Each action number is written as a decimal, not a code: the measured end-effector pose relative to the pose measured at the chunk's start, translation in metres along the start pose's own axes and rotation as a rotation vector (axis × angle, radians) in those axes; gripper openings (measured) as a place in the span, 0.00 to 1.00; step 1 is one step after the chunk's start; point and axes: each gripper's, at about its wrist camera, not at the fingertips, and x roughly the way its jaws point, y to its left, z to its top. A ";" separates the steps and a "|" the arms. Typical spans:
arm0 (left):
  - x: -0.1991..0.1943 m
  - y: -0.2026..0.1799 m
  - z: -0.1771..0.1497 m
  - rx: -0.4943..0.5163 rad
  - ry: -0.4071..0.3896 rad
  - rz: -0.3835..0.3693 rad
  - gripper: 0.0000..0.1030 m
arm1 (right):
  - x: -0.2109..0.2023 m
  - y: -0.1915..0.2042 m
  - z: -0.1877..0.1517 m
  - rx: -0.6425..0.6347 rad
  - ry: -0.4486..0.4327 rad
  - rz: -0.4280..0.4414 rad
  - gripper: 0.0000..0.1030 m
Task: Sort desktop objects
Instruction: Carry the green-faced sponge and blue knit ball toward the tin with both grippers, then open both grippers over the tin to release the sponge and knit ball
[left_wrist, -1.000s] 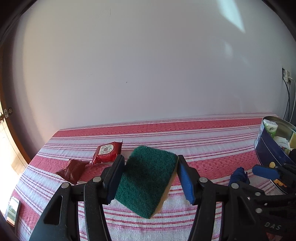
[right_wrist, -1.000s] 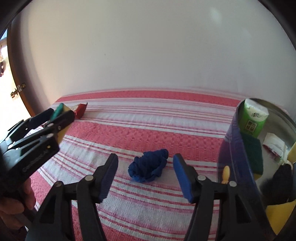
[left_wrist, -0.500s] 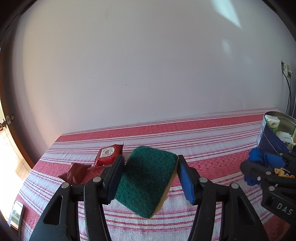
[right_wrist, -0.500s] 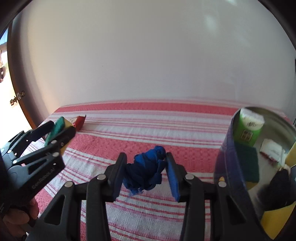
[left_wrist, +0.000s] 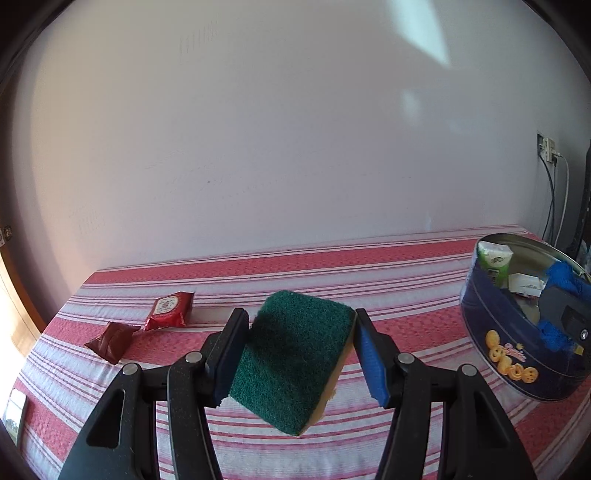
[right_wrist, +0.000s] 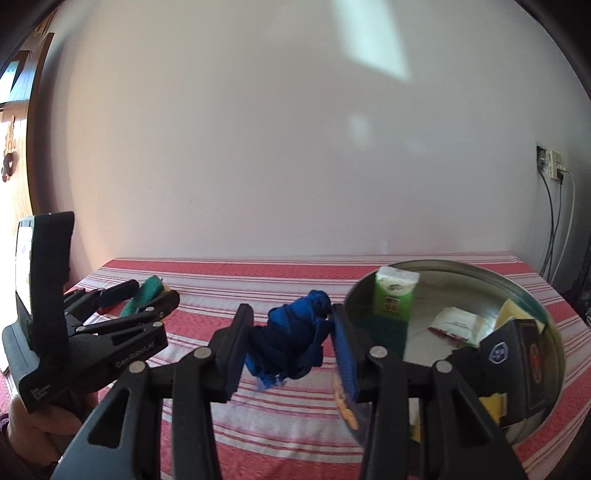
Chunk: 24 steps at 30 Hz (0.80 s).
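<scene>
My left gripper is shut on a green and yellow sponge and holds it above the striped tablecloth. My right gripper is shut on a crumpled blue cloth, lifted beside the left rim of the round blue cookie tin. The tin stands at the right in the left wrist view, where the blue cloth shows over it. The left gripper with the sponge shows at the left of the right wrist view.
The tin holds a green tissue pack, a white sachet, a sponge and dark items. Two red snack packets lie at the table's far left. A wall stands behind the table; cables hang at the right.
My right gripper closed on the blue cloth, lifted it off the tablecloth and carried it right to the tin. My left gripper kept the sponge and rose slightly.
</scene>
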 end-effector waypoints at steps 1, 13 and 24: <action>-0.002 -0.008 0.001 0.010 -0.004 -0.013 0.58 | -0.005 -0.009 0.001 0.009 -0.007 -0.017 0.42; -0.018 -0.096 0.035 0.068 -0.055 -0.160 0.58 | -0.020 -0.110 0.034 0.112 -0.043 -0.245 0.42; -0.014 -0.164 0.053 0.100 -0.041 -0.280 0.58 | -0.002 -0.158 0.047 0.163 0.022 -0.310 0.42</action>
